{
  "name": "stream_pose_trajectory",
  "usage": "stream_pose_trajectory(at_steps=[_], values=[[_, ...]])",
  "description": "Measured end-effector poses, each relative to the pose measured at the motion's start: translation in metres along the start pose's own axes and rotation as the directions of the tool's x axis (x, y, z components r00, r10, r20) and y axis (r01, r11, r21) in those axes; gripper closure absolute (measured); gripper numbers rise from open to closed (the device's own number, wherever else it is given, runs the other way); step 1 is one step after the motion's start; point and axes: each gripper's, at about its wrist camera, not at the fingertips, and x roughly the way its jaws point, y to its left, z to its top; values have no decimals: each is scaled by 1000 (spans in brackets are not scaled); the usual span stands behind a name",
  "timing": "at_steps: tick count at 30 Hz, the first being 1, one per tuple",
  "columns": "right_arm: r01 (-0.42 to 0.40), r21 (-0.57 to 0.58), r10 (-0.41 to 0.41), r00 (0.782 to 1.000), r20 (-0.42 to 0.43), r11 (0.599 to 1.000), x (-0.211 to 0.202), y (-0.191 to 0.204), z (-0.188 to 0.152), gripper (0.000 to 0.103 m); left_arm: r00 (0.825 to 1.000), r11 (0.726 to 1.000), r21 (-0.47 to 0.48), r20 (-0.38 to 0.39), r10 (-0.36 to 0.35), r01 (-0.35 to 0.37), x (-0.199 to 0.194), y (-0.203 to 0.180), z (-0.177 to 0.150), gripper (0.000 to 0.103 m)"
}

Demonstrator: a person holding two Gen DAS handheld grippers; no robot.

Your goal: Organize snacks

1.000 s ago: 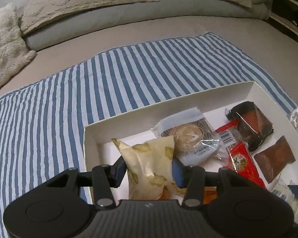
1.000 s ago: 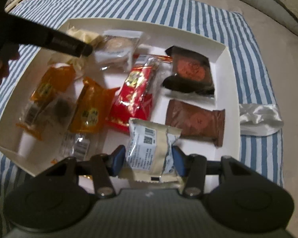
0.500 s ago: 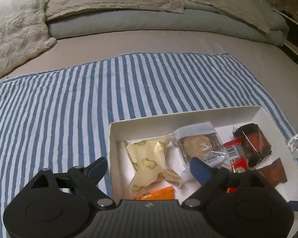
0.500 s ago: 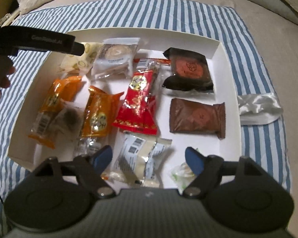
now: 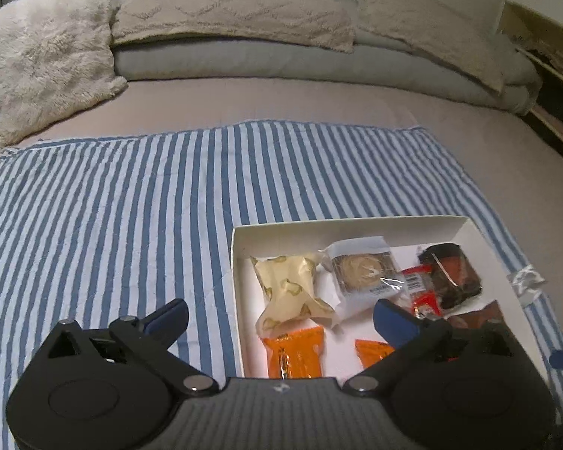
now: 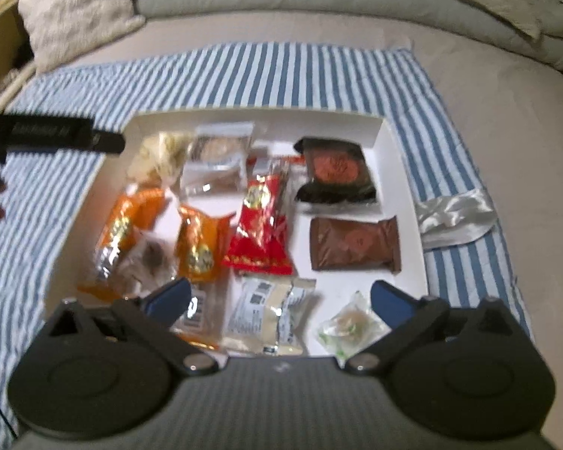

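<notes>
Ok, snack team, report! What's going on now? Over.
Left hand-held gripper open, empty. Right hand-held gripper open, empty. Snacks lie in box. Silver wrapper outside.

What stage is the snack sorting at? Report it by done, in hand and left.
Done: the packets, including the cream leaf-print packet and white labelled packet, lie inside the white box. In hand: nothing; the left hand-held gripper and right hand-held gripper are both open and empty. Left: the silver wrapper lies outside on the striped cloth.
</notes>
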Motion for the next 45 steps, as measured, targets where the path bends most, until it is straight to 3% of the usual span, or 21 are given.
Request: stream_pose_trajectory(at_steps=[11, 18, 27, 37, 45], values=[[4, 87, -16, 991, 136, 996, -62, -9, -8, 0, 998, 999, 48, 62, -2, -1, -68, -5, -24, 0], [9, 104, -33, 973, 228, 994, -101, -17, -21, 0, 992, 996, 64, 115, 58, -66, -122, -12, -46, 0], [44, 60, -62, 943, 328, 997, -147, -8, -56, 0, 977, 998, 61, 214, -20, 7, -191, -20, -88, 0], [40, 4, -37, 893, 449, 999, -195, 15, -105, 0, 956, 998, 63, 295, 0, -19, -231, -16, -137, 0], [13, -2, -11, 881, 472, 1000, -213, 23, -130, 0, 941, 999, 53, 337, -14, -4, -253, -1, -164, 0]])
